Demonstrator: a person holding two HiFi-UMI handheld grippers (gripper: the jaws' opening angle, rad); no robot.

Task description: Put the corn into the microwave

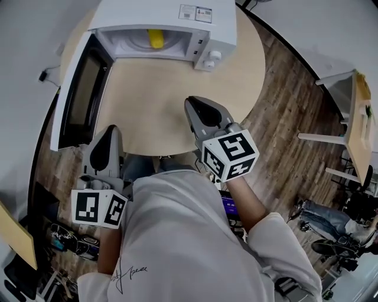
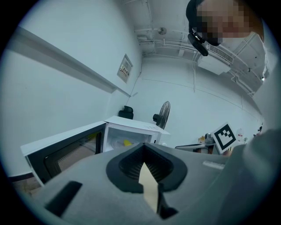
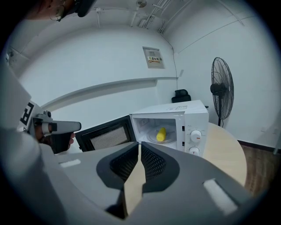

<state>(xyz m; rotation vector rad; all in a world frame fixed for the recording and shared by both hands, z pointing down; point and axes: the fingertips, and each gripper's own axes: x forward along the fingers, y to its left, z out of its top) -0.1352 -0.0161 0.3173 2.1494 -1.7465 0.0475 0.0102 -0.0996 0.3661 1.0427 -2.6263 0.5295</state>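
Right gripper (image 1: pixel 191 103): jaws pressed together, nothing between them. Hangs over the near half of the round table (image 1: pixel 155 109) and points toward the microwave (image 1: pixel 177 15). Rides in a hand at the end of a pale sleeve (image 1: pixel 277 236).

Left gripper (image 1: pixel 112 128): also closed and empty. Sits lower and to the left, at the table's near edge, close beside the free end of the open door (image 1: pixel 82 94). Points the same way as the right one.

Farther on, bare tabletop between both grippers and the oven. Door swung fully out toward the person on the left side, dark mesh window facing inward. Microwave at the far side of the table, cavity open and lit. Two white dials (image 3: pixel 196 136) stacked on the panel to the right of the opening.

Corn (image 3: pixel 161 134): already inside the cavity, on the glass plate (image 3: pixel 153 138), near its middle, well apart from both grippers, touched by neither.

Beyond the table, wood floor (image 1: pixel 289 118) to the right, a standing fan (image 3: pixel 221 90) by the wall, and a small notice (image 3: pixel 153 57) high on the wall behind the oven.
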